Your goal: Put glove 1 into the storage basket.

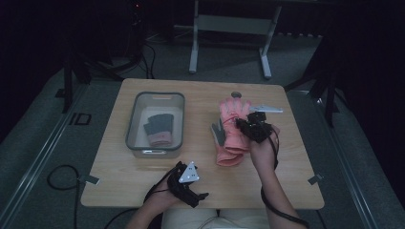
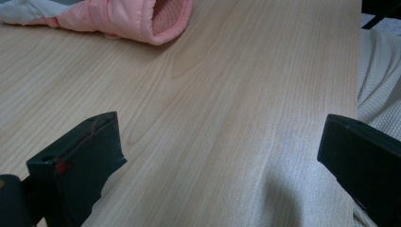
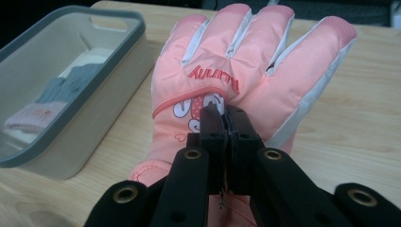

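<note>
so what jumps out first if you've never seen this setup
The pink glove on the right half of the wooden table draws the eye first, with the right gripper shut on a pinch of its back. To its left stands a clear grey-rimmed bin with a grey knit glove inside. The left gripper rests open near the table's near edge, holding nothing.

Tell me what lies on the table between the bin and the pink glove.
Nothing: between the bin and the pink glove there is bare wooden table, as the high view shows.
</note>
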A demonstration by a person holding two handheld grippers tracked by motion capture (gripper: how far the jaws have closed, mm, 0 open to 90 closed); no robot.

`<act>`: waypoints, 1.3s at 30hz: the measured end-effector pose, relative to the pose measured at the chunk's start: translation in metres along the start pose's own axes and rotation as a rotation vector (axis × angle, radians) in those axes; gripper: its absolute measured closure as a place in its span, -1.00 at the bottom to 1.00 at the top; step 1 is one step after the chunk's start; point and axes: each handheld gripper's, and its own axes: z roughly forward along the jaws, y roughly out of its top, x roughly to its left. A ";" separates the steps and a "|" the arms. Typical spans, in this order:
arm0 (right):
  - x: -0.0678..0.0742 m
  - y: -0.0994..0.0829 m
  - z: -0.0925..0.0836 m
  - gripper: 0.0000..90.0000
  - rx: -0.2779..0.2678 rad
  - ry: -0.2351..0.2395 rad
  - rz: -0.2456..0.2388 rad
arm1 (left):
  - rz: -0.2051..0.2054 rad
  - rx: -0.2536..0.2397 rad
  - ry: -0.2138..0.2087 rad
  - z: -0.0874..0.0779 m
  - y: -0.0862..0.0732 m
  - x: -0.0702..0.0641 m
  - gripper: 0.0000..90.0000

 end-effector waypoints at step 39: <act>0.005 -0.028 0.048 0.53 0.100 0.033 -0.053 | 0.000 0.005 0.003 0.000 0.000 0.000 -0.99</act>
